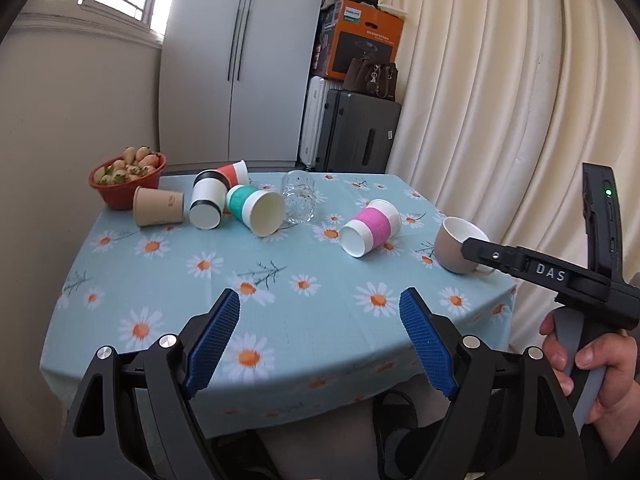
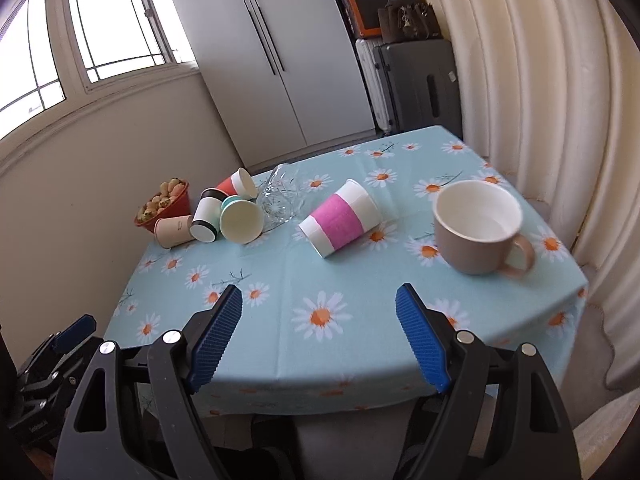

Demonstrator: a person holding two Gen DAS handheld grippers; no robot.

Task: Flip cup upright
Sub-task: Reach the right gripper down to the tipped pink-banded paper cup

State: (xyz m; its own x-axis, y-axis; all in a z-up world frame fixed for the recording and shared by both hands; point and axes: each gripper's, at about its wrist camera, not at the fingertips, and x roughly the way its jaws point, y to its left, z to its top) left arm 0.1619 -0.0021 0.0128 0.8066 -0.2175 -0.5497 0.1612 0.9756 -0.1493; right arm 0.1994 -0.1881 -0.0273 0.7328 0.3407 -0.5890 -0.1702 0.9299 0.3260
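While both pairs of tongs are hovering over the near edge of the worktop (image 2: 360, 344), wide apart and holding nothing, the cup nearest them, the one with the pink band (image 2: 340, 219), is lying on its side near the middle of the flowered cloth, apart from everything else. Its mouth is pointing to the far right in the right wrist view and its base to the near left.

The left tongs (image 1: 320, 336) and the right tongs (image 2: 319, 336) are both showing ridged blue pads (image 2: 218, 340), which should be gripping paper well.

This cup is looking like thin paper with a soft sleeve: very light, easy to roll away at a touch, and quick to crush if squeezed hard. A gentle pinch across the banded middle is probably the safest hold, since the open rim is giving way most easily and the base is offering little to catch.

Further left, a teal-banded cup (image 2: 241, 220), a black-and-white cup (image 2: 207, 216), a tan cup (image 2: 174, 230) and a red cup (image 2: 237, 182) are also lying tipped in a tight cluster, beside a fallen glass (image 2: 282, 200) that is brittle and slippery. A red bowl (image 2: 178, 206) is sitting at the far left, and a mug (image 2: 478, 226) is already standing upright at the right.
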